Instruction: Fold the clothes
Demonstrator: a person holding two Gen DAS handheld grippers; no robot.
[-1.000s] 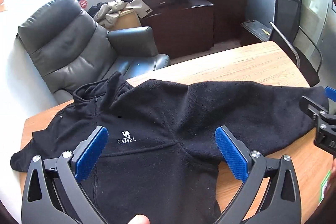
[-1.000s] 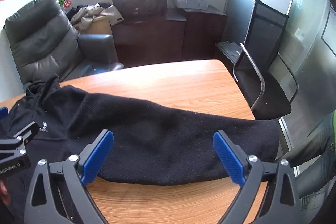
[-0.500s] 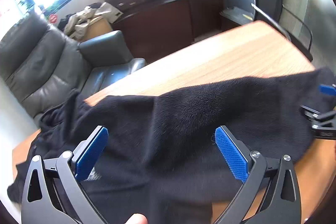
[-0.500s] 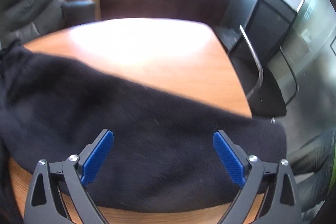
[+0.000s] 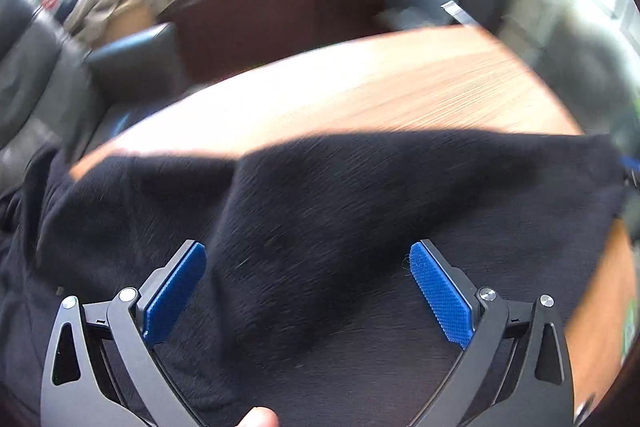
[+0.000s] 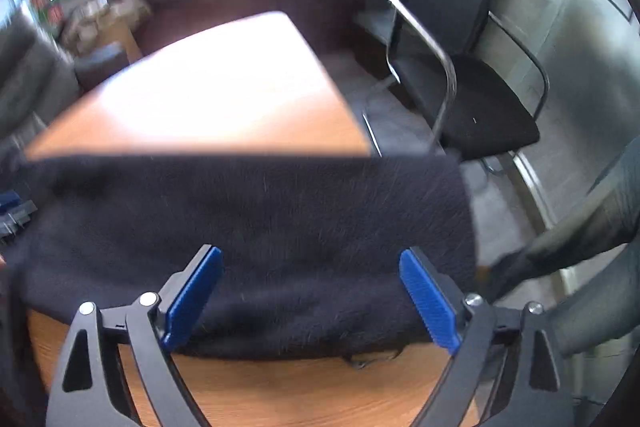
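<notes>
A black fleece jacket (image 5: pixel 340 211) lies spread on the wooden table (image 5: pixel 380 87). My left gripper (image 5: pixel 308 279) is open, low over the jacket's body near the sleeve joint, holding nothing. In the right wrist view the jacket's sleeve (image 6: pixel 260 227) stretches across the table (image 6: pixel 208 99) to its right edge. My right gripper (image 6: pixel 310 287) is open, low over the sleeve's near edge, holding nothing. Both views are motion-blurred.
A grey leather armchair (image 5: pixel 48 79) stands at the far left of the table. A dark cabinet (image 5: pixel 272 7) lines the back wall. A black office chair (image 6: pixel 472 99) stands off the table's right edge. The table's near edge (image 6: pixel 280 387) shows below the sleeve.
Both grippers have dropped closer to the jacket and swung right. The left view lost the collar and logo; the right view now centres on the sleeve end. Jaws stayed open.
</notes>
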